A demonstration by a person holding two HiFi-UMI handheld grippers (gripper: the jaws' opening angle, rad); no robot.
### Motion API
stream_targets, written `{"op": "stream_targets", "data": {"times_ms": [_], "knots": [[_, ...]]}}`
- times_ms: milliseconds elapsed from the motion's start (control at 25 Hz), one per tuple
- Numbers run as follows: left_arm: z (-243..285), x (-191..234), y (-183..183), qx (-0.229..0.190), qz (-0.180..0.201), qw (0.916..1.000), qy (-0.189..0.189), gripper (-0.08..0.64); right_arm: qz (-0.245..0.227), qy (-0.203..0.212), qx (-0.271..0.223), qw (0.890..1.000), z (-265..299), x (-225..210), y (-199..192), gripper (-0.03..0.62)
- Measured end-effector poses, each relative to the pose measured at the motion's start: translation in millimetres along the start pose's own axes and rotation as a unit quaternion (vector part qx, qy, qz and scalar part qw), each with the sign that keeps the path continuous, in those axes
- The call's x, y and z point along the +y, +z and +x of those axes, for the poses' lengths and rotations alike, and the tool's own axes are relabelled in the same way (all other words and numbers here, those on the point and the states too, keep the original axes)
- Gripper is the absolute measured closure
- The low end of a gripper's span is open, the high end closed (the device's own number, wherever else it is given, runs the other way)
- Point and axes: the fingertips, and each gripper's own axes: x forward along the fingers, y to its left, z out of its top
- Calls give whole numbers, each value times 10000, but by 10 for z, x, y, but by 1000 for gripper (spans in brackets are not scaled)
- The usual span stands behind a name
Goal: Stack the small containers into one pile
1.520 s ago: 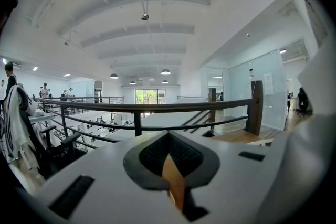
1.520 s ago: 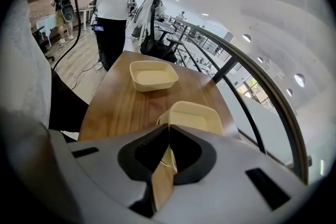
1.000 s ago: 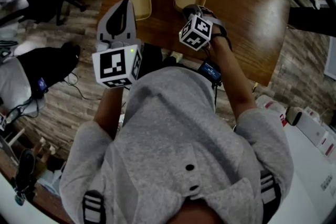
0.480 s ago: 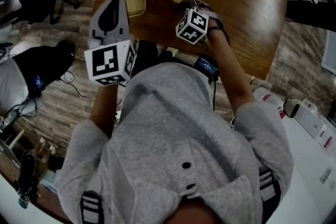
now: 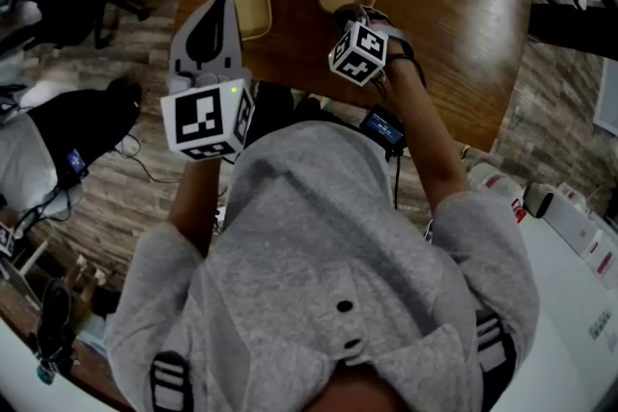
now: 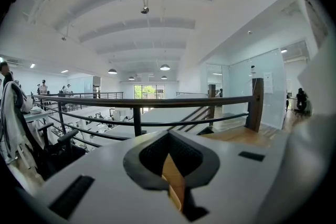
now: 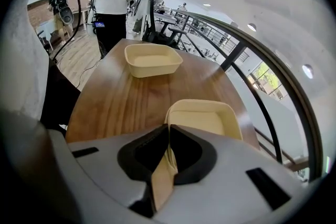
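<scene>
The right container [image 7: 205, 118] sits on the wooden worktop [image 5: 444, 24], its near rim pinched by the right claw [image 7: 169, 134]. The left container [image 7: 152, 59] lies well apart from it. The left claw [image 6: 169, 139] is held in the air, pressed together and empty.

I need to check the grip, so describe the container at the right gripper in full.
This container is a shallow, cream, rectangular tub with rounded corners and a flared rim, plastic-looking, empty and upright. It seems to rest on the wooden table, apart from the second container. The right gripper is shut on its near wall.
</scene>
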Motion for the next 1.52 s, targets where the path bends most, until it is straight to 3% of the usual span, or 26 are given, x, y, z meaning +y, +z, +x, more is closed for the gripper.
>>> {"op": "stream_targets", "data": {"times_ms": [200, 360, 680, 920, 1200, 1320, 1520], "knots": [[84, 79, -32, 26, 11, 10000, -40, 549, 221, 61, -75, 9997, 80, -60, 72, 554], [73, 106, -56, 59, -6, 10000, -39, 549, 467, 196, -202, 9985, 35, -72, 103, 481], [105, 5, -123, 121, 21, 9999, -78, 549, 1004, 141, -712, 9923, -189, -229, 144, 471], [151, -128, -286, 225, 52, 9983, -536, 549, 1742, -180, -1327, 9756, -492, -442, 192, 490], [141, -115, -682, 674, 192, 9956, -628, 548, 2198, -549, -1979, 9537, -862, -539, 222, 577], [161, -169, -904, 955, 383, 9913, -826, 546, 2456, -560, -2098, 9447, -945, -571, 203, 577], [172, -228, -1295, 1428, 923, 9790, -1121, 543, 2574, -725, -2149, 9393, -1046, -620, 158, 577]]}}
